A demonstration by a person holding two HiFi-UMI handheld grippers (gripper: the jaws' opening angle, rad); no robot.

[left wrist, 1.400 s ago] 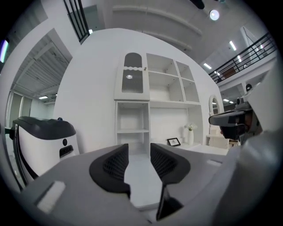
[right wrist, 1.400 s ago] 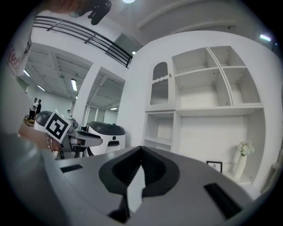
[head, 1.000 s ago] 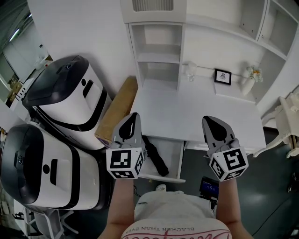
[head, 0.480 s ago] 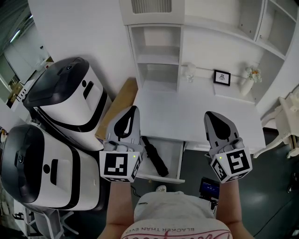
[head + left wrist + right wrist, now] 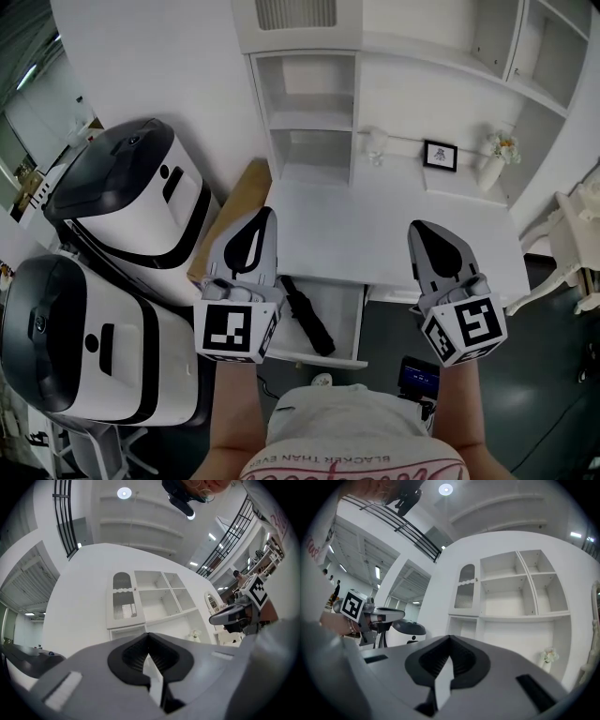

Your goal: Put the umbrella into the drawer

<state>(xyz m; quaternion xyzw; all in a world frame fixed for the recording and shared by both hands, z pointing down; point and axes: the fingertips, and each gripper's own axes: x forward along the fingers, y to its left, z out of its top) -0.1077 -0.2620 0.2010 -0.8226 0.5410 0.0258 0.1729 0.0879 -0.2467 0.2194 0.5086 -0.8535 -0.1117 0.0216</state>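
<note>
Umbrella (image 5: 309,315) lies in open drawer (image 5: 349,314); left hand-held gripper (image 5: 263,217) & right hand-held gripper (image 5: 423,230) closed, empty; left higher vs prev.

The drawer (image 5: 349,314) sticks out from under the desk's (image 5: 375,234) front edge, near its left corner. The umbrella (image 5: 309,316) lies in the drawer, toward its left side. A shelf unit (image 5: 309,112) stands at the desk's back left corner. Along the back edge, a picture frame (image 5: 439,156) stands between a small ornament (image 5: 375,142) on its left and a vase (image 5: 489,169) on its right. A board (image 5: 230,220) leans just left of the desk. A big machine (image 5: 131,202) stands left of the board, with a second machine (image 5: 84,342) before it.
</note>
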